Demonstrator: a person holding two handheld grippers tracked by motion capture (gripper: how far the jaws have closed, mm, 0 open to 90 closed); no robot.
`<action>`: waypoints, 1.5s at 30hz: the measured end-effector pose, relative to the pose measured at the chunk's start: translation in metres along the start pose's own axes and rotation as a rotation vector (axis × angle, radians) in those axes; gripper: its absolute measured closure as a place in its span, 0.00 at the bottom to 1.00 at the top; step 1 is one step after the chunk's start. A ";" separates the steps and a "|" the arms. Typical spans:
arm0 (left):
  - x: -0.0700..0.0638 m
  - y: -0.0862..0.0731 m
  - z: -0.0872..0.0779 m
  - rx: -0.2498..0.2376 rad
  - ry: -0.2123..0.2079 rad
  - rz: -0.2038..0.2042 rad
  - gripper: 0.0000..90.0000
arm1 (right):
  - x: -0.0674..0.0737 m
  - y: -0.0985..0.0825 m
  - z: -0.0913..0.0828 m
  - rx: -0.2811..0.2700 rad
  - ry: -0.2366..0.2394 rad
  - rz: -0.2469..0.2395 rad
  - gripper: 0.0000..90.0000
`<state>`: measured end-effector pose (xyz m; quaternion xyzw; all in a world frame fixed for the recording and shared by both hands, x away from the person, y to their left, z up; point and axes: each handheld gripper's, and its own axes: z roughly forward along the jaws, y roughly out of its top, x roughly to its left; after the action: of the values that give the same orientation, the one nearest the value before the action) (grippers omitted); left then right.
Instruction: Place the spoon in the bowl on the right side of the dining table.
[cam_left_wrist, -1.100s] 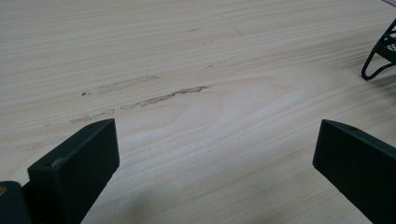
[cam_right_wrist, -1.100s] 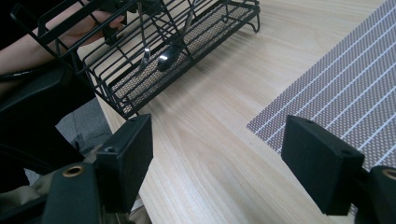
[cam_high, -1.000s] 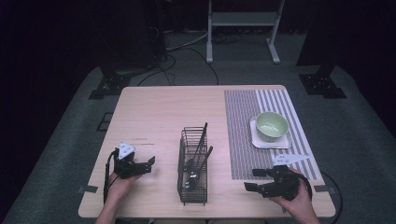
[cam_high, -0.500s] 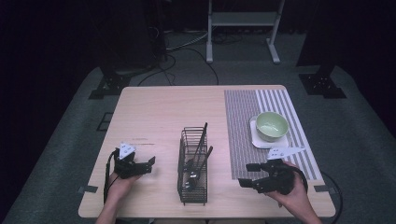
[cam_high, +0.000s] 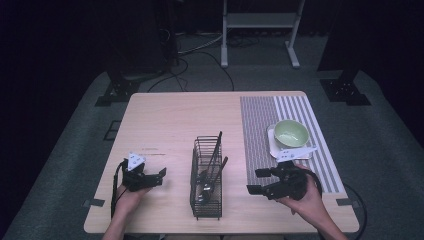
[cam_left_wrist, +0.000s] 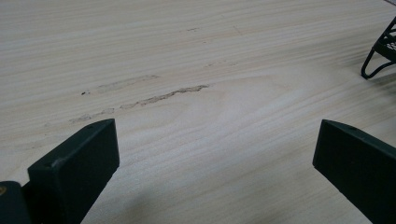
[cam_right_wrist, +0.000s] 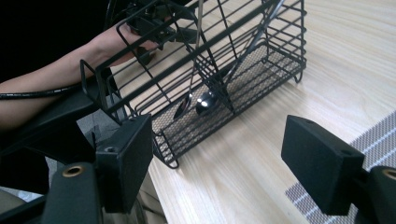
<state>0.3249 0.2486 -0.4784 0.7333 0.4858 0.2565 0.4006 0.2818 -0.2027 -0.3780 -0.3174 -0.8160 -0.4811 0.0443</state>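
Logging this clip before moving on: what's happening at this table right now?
A person sits at a wooden table with a gripper in each hand. The right gripper is open, empty, and aimed at a black wire basket holding a few utensils, spoons among them. The left gripper, also open and empty, hovers over bare wood on the basket's other side. A green bowl sits on a striped mat, untouched. Nothing is gripped yet.

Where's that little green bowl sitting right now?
In the high view the green bowl sits on the right side of the table, on a white square coaster atop the striped placemat, just beyond the right gripper.
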 end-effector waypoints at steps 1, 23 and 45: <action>0.000 0.000 0.000 0.000 0.000 0.001 0.00 | 0.000 0.002 0.001 0.001 0.002 -0.001 0.27; 0.000 0.000 0.000 0.000 -0.003 0.001 0.00 | 0.007 0.039 0.023 0.025 0.026 -0.026 0.27; 0.000 0.000 0.000 -0.003 -0.006 0.000 0.00 | 0.010 0.063 0.041 0.049 0.039 -0.042 0.35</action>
<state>0.3248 0.2489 -0.4783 0.7335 0.4844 0.2550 0.4029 0.3189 -0.1436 -0.3481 -0.2896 -0.8329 -0.4681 0.0580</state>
